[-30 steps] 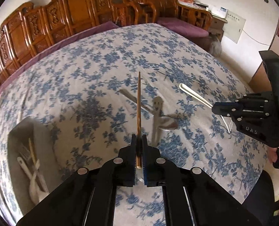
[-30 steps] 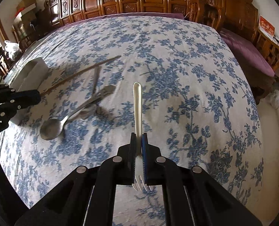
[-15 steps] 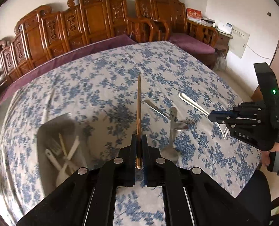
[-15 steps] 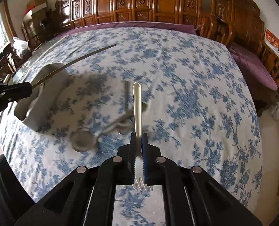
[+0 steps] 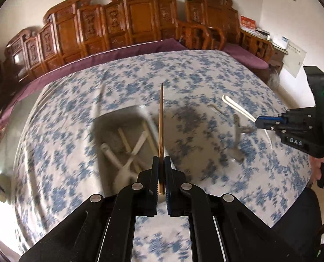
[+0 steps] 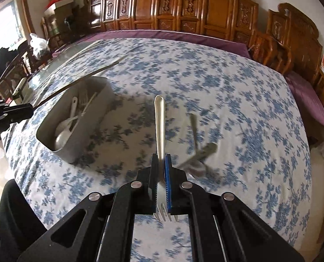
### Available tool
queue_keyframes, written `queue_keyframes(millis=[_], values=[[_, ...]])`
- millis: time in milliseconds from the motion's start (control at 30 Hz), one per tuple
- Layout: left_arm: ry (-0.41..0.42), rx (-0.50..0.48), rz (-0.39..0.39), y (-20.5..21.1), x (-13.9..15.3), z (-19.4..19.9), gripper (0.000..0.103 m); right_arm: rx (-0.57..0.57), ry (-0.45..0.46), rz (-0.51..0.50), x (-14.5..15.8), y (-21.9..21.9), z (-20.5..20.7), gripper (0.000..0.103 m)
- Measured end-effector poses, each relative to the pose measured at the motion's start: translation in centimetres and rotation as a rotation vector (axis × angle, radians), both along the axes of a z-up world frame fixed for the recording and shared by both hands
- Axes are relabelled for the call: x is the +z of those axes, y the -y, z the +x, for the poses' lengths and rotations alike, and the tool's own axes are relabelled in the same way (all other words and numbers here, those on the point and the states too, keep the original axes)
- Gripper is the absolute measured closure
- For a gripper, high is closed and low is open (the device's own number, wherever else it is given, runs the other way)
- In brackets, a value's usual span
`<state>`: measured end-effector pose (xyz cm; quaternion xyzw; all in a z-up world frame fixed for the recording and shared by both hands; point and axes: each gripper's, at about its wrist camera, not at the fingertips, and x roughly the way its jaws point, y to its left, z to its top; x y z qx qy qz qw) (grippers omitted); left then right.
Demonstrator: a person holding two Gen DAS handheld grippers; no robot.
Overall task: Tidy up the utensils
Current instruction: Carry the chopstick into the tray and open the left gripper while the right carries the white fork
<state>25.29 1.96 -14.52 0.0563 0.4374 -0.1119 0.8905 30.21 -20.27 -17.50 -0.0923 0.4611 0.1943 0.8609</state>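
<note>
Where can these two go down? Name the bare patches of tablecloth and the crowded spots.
Bare: the tablecloth from the grey bin back to the purple edge, and right of the loose metal cutlery. Crowded: inside the bin, holding white plastic utensils, and the cutlery cluster itself.

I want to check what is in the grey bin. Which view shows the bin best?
The right wrist view: the grey bin is sharp there, showing white utensils inside. In the left wrist view it is motion-blurred and partly behind the chopstick.
</note>
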Motion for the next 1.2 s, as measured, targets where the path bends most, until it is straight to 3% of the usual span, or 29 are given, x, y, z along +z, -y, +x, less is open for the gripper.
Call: queue_keyframes(millis=[433, 867, 1200], values=[[-0.059, 0.075, -0.001, -4.8, -2.7, 0.4, 0.099, 0.064, -0.01, -0.007, -0.1, -5.2, 0.2, 0.096], [-0.133, 0.077, -0.016, -5.5, -5.3, 1.8, 0.099, 0.121, -0.021, -0.013, 0.1, -8.6, 0.0, 0.096], [-0.13, 0.089, -0.034, -5.7, -5.7, 2.6, 0.098, 0.139, -0.034, -0.015, 0.0, -10.2, 0.3, 0.096]])
